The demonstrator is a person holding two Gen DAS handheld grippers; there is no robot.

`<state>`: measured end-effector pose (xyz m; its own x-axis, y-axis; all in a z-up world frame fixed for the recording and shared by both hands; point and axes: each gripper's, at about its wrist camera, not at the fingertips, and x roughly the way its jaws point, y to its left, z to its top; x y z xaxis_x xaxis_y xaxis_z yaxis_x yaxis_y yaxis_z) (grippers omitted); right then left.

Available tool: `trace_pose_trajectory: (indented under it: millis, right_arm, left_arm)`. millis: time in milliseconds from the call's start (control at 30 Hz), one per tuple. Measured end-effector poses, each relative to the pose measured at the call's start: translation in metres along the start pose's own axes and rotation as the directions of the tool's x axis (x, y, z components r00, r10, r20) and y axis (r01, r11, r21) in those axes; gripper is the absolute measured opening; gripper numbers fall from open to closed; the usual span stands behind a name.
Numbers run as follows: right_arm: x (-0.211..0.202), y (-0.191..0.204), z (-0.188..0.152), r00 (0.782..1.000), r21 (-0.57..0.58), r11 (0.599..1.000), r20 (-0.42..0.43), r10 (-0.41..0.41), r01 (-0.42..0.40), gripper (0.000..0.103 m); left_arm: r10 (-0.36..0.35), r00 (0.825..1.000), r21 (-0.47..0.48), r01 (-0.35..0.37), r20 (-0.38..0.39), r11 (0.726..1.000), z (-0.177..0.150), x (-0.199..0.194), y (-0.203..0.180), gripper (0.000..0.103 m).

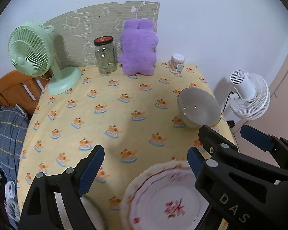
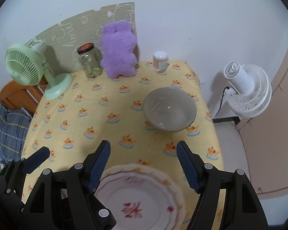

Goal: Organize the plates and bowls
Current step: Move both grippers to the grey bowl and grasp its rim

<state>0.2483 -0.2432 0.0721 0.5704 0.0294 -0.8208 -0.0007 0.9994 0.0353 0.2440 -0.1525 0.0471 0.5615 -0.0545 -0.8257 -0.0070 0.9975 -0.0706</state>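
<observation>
- Both sets of jaws gape wide, holding nothing; right gripper (image 2: 143,165) hangs over the plate (image 2: 138,197), low centre of its frame
- Bowl (image 2: 169,108) sits beyond on the desk (image 2: 105,115), upper right; my right's nearer than the left gripper (image 1: 145,167)

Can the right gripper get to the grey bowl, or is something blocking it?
Probably yes. The right gripper is open and empty, and only bare tablecloth lies between it and the bowl. The plate sits nearer, below the fingers, not in the way.
</observation>
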Motion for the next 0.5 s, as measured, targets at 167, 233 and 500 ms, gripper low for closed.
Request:
trace_pose_trajectory:
  millis: [167,233,500]
  right_arm:
    - [0.02,-0.034,0.019,1.0,-0.003,1.0,-0.001,-0.006,0.006,0.074]
    - [0.027,-0.045,0.027,1.0,0.0,1.0,0.006,-0.006,0.006,0.074]
    - [0.059,-0.079,0.055,1.0,0.002,1.0,0.01,-0.002,0.002,0.074]
  left_arm:
    - [0.022,1.0,-0.014,-0.022,0.007,1.0,0.016,0.023,-0.03,0.089]
    - [0.032,0.999,-0.011,-0.031,0.016,0.999,0.023,0.03,-0.04,0.089]
    - [0.053,0.998,-0.015,-0.053,0.024,0.998,0.049,0.065,-0.071,0.089]
